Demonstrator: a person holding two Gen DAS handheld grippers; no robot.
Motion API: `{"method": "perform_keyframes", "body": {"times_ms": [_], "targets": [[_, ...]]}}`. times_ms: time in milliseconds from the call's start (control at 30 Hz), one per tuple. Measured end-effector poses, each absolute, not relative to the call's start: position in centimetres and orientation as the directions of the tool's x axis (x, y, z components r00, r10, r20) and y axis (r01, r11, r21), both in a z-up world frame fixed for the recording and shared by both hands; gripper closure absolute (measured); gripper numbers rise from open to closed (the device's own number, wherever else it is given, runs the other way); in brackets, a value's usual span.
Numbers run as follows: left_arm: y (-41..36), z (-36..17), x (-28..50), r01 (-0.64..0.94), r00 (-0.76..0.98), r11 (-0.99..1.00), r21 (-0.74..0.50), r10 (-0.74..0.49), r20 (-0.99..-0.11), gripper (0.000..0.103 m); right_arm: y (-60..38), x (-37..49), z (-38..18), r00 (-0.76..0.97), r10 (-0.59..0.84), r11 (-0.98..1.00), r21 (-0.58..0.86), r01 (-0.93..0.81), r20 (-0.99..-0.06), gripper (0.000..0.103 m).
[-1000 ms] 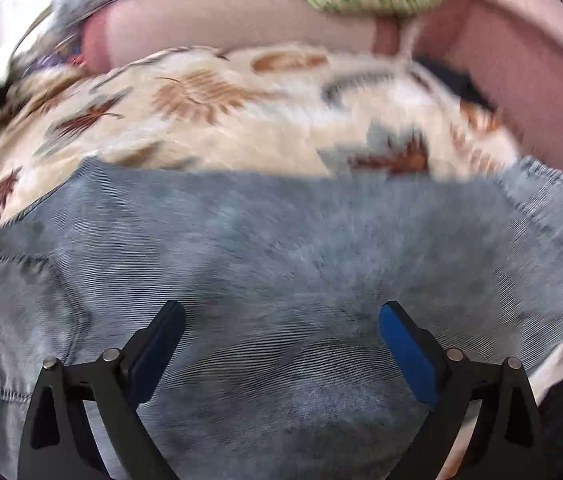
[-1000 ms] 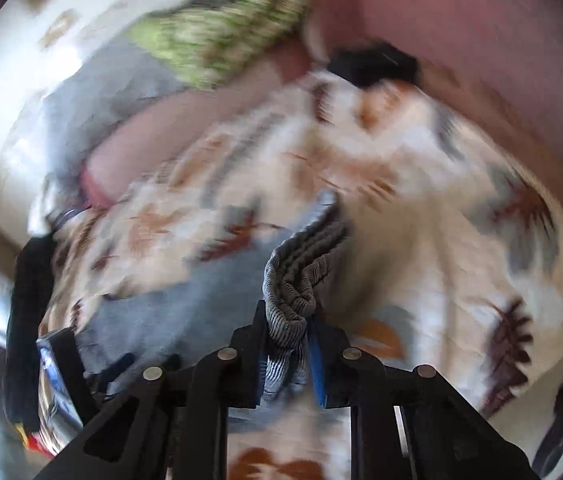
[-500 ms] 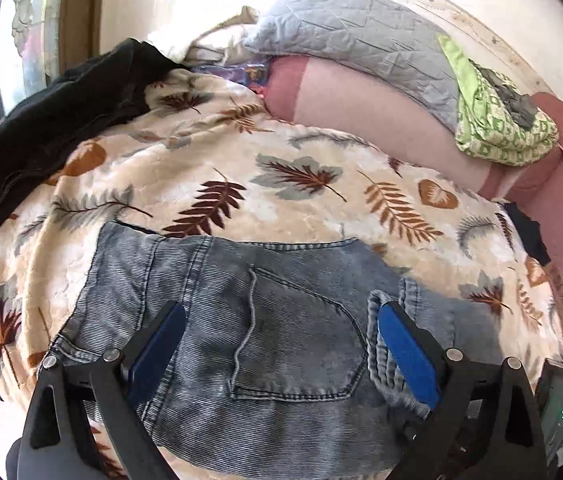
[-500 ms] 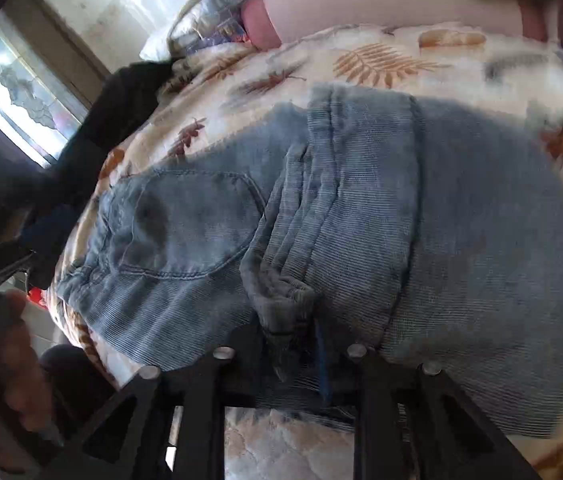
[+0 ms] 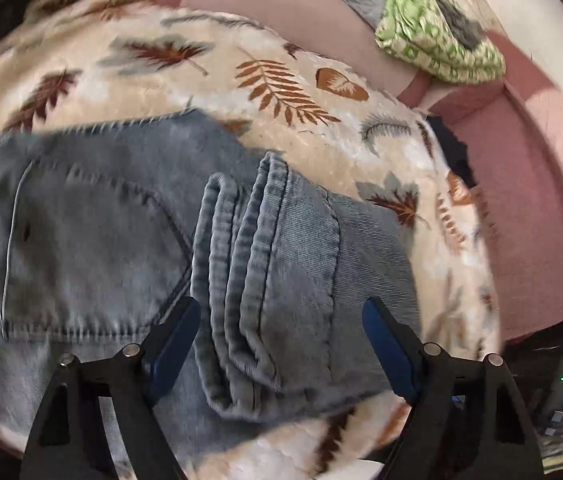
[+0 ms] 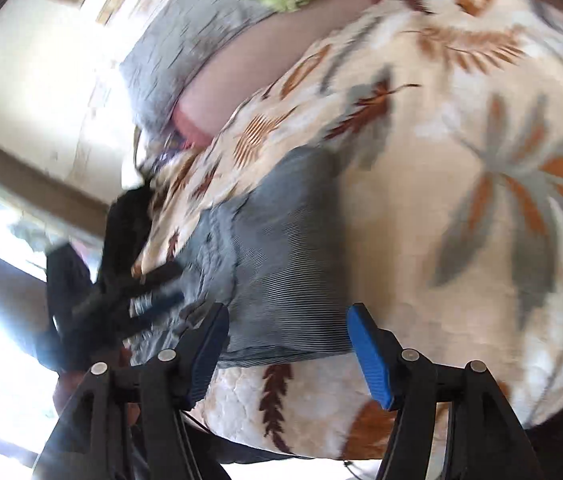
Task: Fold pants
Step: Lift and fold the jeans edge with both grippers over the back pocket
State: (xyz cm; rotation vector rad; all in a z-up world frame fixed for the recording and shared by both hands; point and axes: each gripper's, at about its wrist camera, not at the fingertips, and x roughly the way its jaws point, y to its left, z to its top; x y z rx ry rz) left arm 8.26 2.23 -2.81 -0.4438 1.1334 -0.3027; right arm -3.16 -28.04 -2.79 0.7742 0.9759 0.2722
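A bed fills both views, covered by a cream blanket (image 5: 209,80) printed with brown and grey leaves. Folded grey-blue pants (image 5: 129,248) lie on its near edge. Behind sit a grey pillow (image 6: 185,52) and a green cloth (image 5: 437,36). Both the left gripper (image 5: 281,332) and right gripper (image 6: 287,340) are spread wide, gripping nothing. No writing is legible.

Black linkage arms, blue pads (image 5: 173,344), silver screws
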Motion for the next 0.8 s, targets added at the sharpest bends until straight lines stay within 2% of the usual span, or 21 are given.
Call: {"method": "perform_keyframes", "body": {"times_ms": [333, 567, 600, 667, 733, 800], "targets": [[2.2, -1.8, 6.1, -0.037, 0.302, 0.764, -0.644, -0.605, -0.736, 0.02, -25.8, -1.7, -4.3, 0.54, 0.59, 0.671, 0.737, 0.085, -0.6, 0.038], [1.9, -4.8, 6.3, -0.137, 0.267, 0.772, -0.62, -0.574, -0.774, 0.028, -26.3, -1.6, -4.7, 0.554, 0.596, 0.652, 0.753, 0.088, -0.581, 0.038], [1.9, -4.8, 6.5, -0.143, 0.275, 0.773, -0.618, -0.569, -0.775, 0.032, -26.2, -1.6, -4.8, 0.553, 0.598, 0.651, 0.754, 0.087, -0.58, 0.038], [2.2, -5.1, 6.8, -0.167, 0.273, 0.768, -0.618, -0.567, -0.777, 0.047, -26.3, -1.7, -4.8, 0.551, 0.6, 0.653, 0.753, 0.082, -0.58, 0.038], [2.6, -5.8, 7.0, -0.202, 0.259, 0.772, -0.602, -0.551, -0.793, 0.09, -26.2, -1.8, -4.6, 0.552, 0.6, 0.655, 0.752, 0.077, -0.579, 0.038], [2.8, -5.9, 6.4, -0.205, 0.273, 0.788, -0.58, -0.523, -0.807, 0.091, -26.2, -1.8, -4.3, 0.557, 0.592, 0.665, 0.743, 0.069, -0.582, 0.038]]}}
